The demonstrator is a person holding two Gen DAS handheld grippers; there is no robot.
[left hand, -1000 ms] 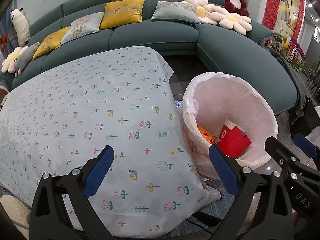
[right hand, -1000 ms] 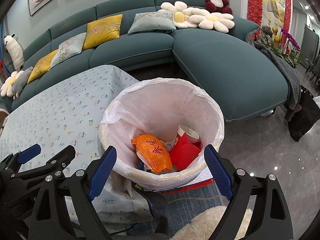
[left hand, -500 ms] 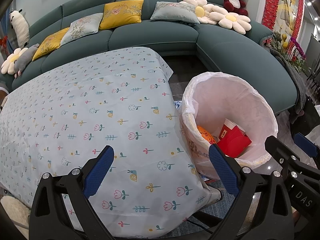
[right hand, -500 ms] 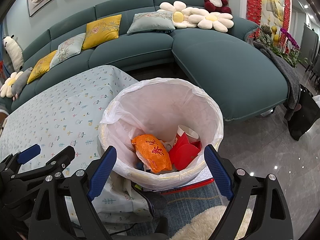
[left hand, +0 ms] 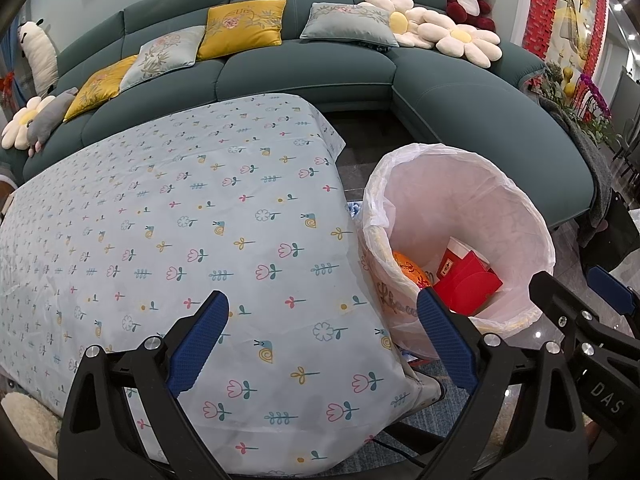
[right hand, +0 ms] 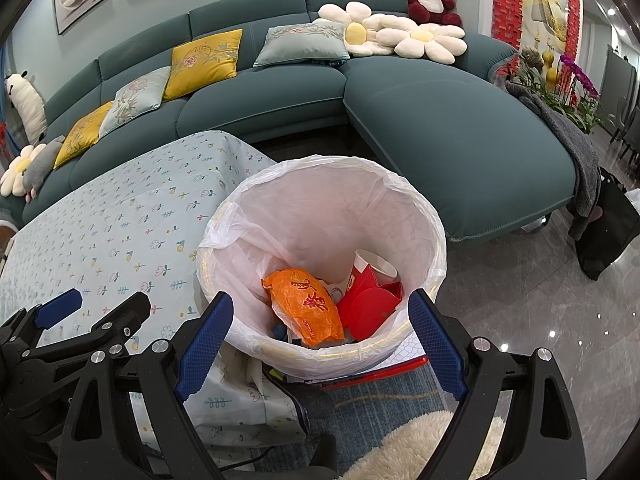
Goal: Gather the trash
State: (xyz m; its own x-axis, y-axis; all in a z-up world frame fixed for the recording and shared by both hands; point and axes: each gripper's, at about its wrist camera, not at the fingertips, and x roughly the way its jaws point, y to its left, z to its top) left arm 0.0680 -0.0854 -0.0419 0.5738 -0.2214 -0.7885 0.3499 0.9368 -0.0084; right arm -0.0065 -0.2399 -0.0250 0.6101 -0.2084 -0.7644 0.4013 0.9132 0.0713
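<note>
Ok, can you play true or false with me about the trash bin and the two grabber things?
1. The orange wrapper lies inside the trash bin. True.
2. The right gripper is squeezing a red box. False: its jaws are open and hold nothing; the red box is in the bin.
3. The left gripper is open over the flowered tablecloth. True.
4. The bin has no bag. False: a white plastic liner lines it.
5. A paper cup stands on the tablecloth. False: it is in the bin.
</note>
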